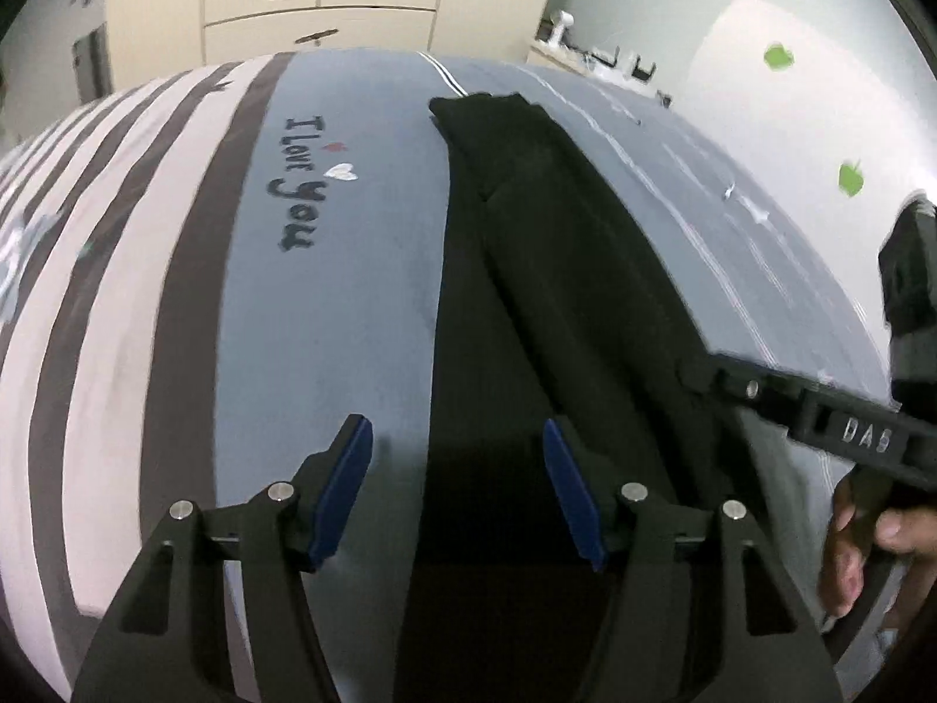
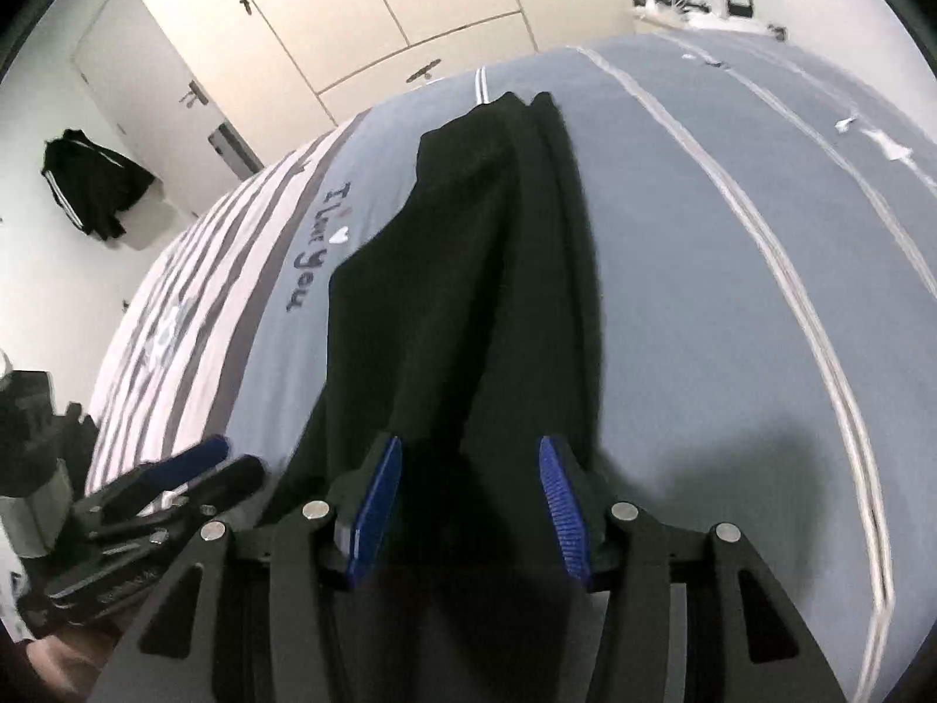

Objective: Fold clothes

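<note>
A long black garment [image 1: 527, 269] lies lengthwise on the blue-grey bedspread [image 1: 351, 293], folded narrow with a raised ridge along its middle. My left gripper [image 1: 457, 486] is open above the garment's near left edge, its blue pads apart and holding nothing. In the right wrist view the same black garment [image 2: 486, 269] runs away from me. My right gripper [image 2: 471, 504] is open over its near end, pads wide apart, cloth below them. The right gripper also shows at the right edge of the left wrist view [image 1: 820, 410]. The left gripper shows at lower left in the right wrist view [image 2: 175, 480].
The bedspread has pink and dark stripes [image 1: 117, 293] on the left and "I Love You" lettering [image 1: 298, 181]. Cream wardrobe doors [image 2: 380, 6] stand beyond the bed. A black jacket [image 2: 93, 187] hangs at left. A small table with items [image 1: 597, 55] is at the far right.
</note>
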The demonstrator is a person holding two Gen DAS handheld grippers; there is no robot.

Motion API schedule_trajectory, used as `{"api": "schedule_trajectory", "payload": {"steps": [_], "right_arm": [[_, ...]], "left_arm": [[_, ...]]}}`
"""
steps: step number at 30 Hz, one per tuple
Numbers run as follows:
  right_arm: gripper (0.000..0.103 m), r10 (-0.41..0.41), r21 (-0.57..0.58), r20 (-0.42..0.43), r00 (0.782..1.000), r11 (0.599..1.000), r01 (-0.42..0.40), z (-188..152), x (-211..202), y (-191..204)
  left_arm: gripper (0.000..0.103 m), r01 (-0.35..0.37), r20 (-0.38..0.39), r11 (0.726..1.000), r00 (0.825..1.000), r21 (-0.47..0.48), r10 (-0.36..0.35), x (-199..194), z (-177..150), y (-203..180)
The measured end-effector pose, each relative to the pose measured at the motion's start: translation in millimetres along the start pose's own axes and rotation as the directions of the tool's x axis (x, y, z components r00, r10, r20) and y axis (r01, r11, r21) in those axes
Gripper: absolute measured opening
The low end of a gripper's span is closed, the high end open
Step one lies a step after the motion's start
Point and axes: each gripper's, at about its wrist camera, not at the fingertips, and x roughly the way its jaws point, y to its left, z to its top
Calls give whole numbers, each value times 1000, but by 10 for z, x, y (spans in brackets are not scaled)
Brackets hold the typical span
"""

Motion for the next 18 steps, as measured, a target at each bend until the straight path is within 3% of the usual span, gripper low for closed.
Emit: {"api": "schedule_trajectory", "payload": {"steps": [1,4,6,7,8,10,12,16,18], "right_arm": [[46,-8,0,-5,1000,1000,8,49,81,-15],[46,-51,-8,-20,999,999,50,107,356,-84],[44,-80,-14,-25,996,997,80,159,428,-179],[44,-92,-14,-20,996,996,92,196,453,-224],[44,-104,-15,-16,994,994,104,234,478,-268],[46,-104,22,-2,995,994,104,289,467,-389],[46,-86,80,17,996,993,84,335,395,-527],[46,-84,82,68,994,994,79,439,313,-584],[46,-85,43,37,996,996,83,451,404,-527]], "left_arm": [[58,-17,-17,999,1000,31,18,-56,-180,-91],[57,-154,-46,980,986,126,160,-78,-418,-134],[49,-247,-25,963,968,108,251,-56,-391,2],[41,-316,-21,945,948,81,319,-64,-345,125],[41,-330,-16,944,944,16,330,-96,-291,276],[41,-247,-29,960,969,-135,245,-129,-188,518],[41,-136,-43,975,991,-173,130,-71,-77,497],[43,26,14,998,1000,-51,-26,23,160,10],[44,42,8,999,999,4,-42,163,236,-217]]}}
